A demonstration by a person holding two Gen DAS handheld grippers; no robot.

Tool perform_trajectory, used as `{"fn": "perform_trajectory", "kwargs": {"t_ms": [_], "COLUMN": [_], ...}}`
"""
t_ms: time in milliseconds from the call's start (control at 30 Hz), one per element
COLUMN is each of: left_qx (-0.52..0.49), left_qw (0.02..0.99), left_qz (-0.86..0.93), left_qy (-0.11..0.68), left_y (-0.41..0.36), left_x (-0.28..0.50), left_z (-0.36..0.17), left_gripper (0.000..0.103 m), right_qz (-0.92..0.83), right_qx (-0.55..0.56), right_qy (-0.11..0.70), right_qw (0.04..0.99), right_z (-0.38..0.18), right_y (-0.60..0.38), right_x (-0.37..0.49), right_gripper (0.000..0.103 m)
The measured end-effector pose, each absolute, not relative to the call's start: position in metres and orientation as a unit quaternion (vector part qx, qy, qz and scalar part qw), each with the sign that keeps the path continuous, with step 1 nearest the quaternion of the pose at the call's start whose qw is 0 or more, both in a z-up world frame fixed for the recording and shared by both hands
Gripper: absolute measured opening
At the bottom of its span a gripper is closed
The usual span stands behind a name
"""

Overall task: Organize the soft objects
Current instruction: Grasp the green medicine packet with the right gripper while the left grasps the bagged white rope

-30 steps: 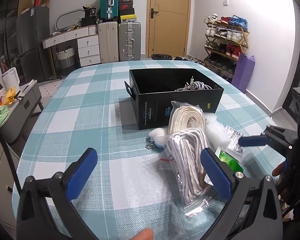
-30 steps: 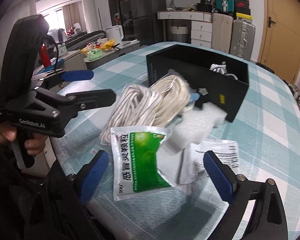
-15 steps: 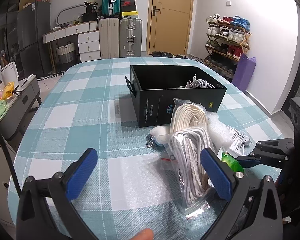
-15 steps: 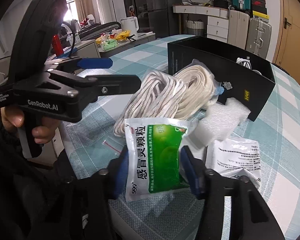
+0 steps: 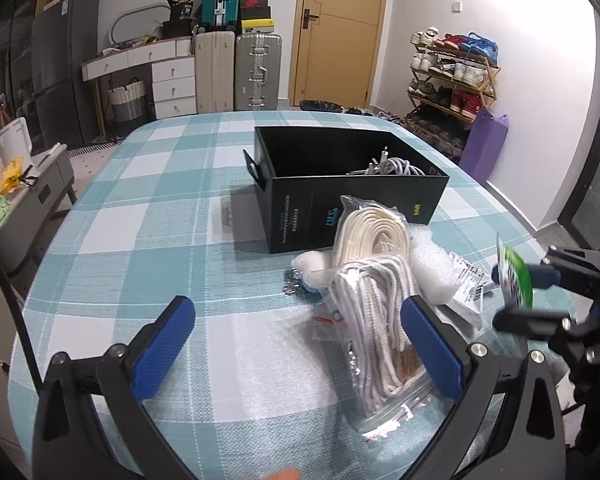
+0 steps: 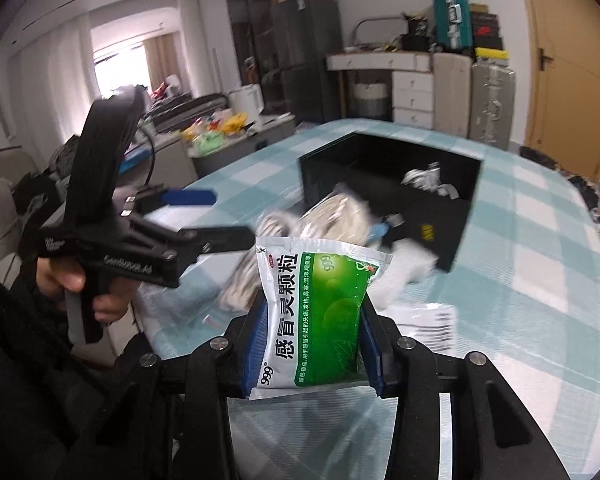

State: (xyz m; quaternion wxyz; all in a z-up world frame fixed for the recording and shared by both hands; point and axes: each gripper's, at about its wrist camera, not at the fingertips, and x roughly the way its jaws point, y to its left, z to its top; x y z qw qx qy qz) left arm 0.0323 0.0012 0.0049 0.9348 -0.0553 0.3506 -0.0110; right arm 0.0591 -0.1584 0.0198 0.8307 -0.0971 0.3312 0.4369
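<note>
My right gripper (image 6: 314,342) is shut on a green and white medicine sachet (image 6: 320,312) and holds it above the table; it also shows in the left wrist view (image 5: 516,276). My left gripper (image 5: 296,344) is open and empty, low over the table beside a bagged white rope (image 5: 380,320). A second rope coil in a bag (image 5: 374,232) leans on the black box (image 5: 320,196), which holds a grey cable (image 5: 396,168). White foam wrap (image 5: 432,268) and a white printed packet (image 5: 466,284) lie to the right of the ropes.
The table has a teal checked cloth (image 5: 160,232). A grey cart (image 5: 24,192) stands off its left edge. Suitcases (image 5: 236,68), drawers and a shoe rack (image 5: 452,88) stand along the far walls.
My right gripper closed on the green sachet and lifted it off the table toward the box. My left gripper stayed open and barely moved.
</note>
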Motion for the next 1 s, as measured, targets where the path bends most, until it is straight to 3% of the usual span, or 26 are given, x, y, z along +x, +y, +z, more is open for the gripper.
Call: {"fn": "perform_trajectory", "kwargs": {"t_ms": [400, 467, 600, 867, 1000], "left_qx": [-0.014, -0.002, 0.016, 0.016, 0.008], "left_qw": [0.93, 0.928, 0.925, 0.925, 0.925], "left_qz": [-0.043, -0.049, -0.059, -0.085, -0.094], "left_qy": [0.365, 0.368, 0.375, 0.371, 0.369], "left_y": [-0.035, -0.042, -0.053, -0.056, -0.052], "left_x": [0.039, 0.038, 0.039, 0.034, 0.031], "left_z": [-0.004, -0.005, -0.01, -0.006, -0.002], "left_gripper": [0.101, 0.088, 0.077, 0.039, 0.029], "right_qz": [0.383, 0.383, 0.384, 0.383, 0.381], "right_qx": [-0.074, -0.072, -0.074, -0.074, -0.074], "right_qy": [0.325, 0.327, 0.329, 0.329, 0.327], "right_qw": [0.861, 0.861, 0.86, 0.86, 0.862], "right_z": [0.023, 0.022, 0.02, 0.02, 0.019], "right_y": [-0.175, -0.174, -0.169, -0.169, -0.167], "right_x": [0.073, 0.074, 0.075, 0.075, 0.075], "right_gripper": [0.042, 0.042, 0.042, 0.042, 0.041]}}
